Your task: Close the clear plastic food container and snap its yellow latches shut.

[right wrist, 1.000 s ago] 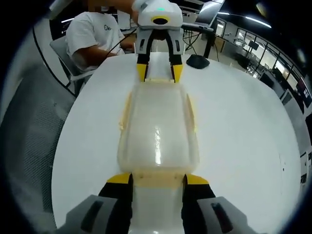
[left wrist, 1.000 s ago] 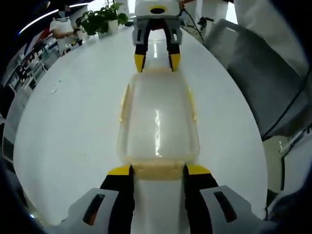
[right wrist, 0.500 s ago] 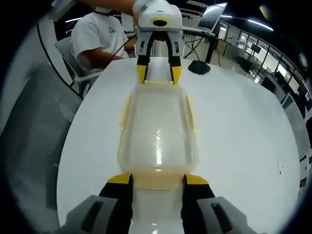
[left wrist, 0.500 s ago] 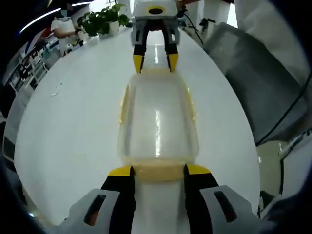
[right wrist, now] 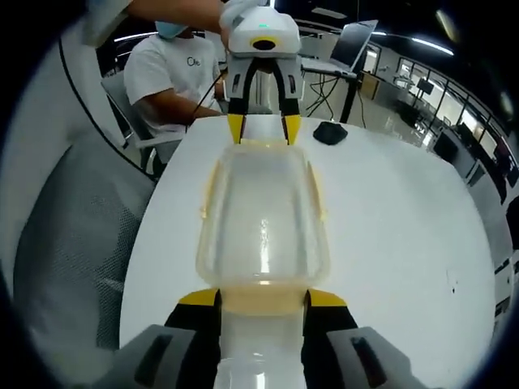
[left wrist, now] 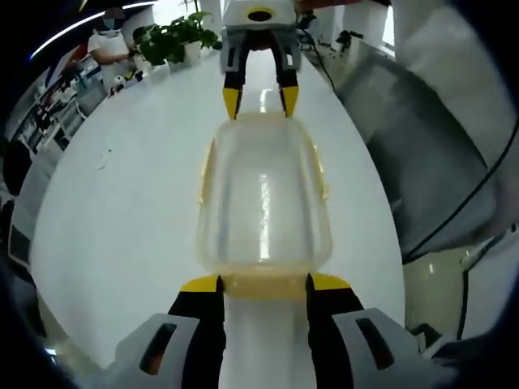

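The clear container (left wrist: 263, 194) lay lengthwise down the middle of both frames on the white table (left wrist: 122, 211), lid seated on it, with a yellow latch (left wrist: 263, 285) at the near end and side latches (left wrist: 207, 166) flared slightly outward. My left gripper (left wrist: 263, 284) stood with its jaws parted either side of that near latch, gripping nothing, and my right gripper (right wrist: 261, 298) sat spread the same way at the opposite end. I judged the latching step was in hand, calling next for a firm press on both end latches.
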